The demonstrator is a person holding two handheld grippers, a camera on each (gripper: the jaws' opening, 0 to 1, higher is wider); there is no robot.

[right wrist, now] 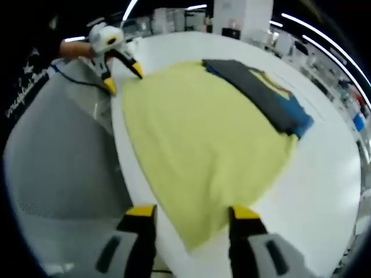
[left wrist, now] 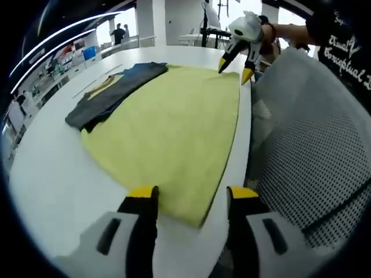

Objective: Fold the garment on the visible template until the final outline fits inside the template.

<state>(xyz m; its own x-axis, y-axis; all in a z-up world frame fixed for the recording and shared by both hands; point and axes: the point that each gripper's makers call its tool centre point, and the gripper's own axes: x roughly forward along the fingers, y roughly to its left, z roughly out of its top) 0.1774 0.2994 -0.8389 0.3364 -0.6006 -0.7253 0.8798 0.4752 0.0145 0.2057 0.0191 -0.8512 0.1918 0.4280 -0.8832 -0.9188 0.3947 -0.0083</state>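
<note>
A yellow garment [left wrist: 174,116] lies spread flat on the white table [left wrist: 52,174]. On its far side rests a folded dark grey and blue garment [left wrist: 113,92]. My left gripper [left wrist: 192,197] is open, its jaws on either side of the yellow garment's near corner at the table edge. At the opposite corner my right gripper [left wrist: 236,68] hovers open, held by a hand. In the right gripper view the yellow garment [right wrist: 203,145] runs away from my open right gripper [right wrist: 193,213]. The dark garment [right wrist: 261,92] lies at the upper right, and the left gripper [right wrist: 124,78] is open at the far corner.
A grey mesh chair back [left wrist: 313,150] presses against the table edge beside the garment, also in the right gripper view as the chair [right wrist: 58,156]. Bare table [right wrist: 324,174] stretches beyond the dark garment. Shelves and a standing person [left wrist: 119,32] are far behind.
</note>
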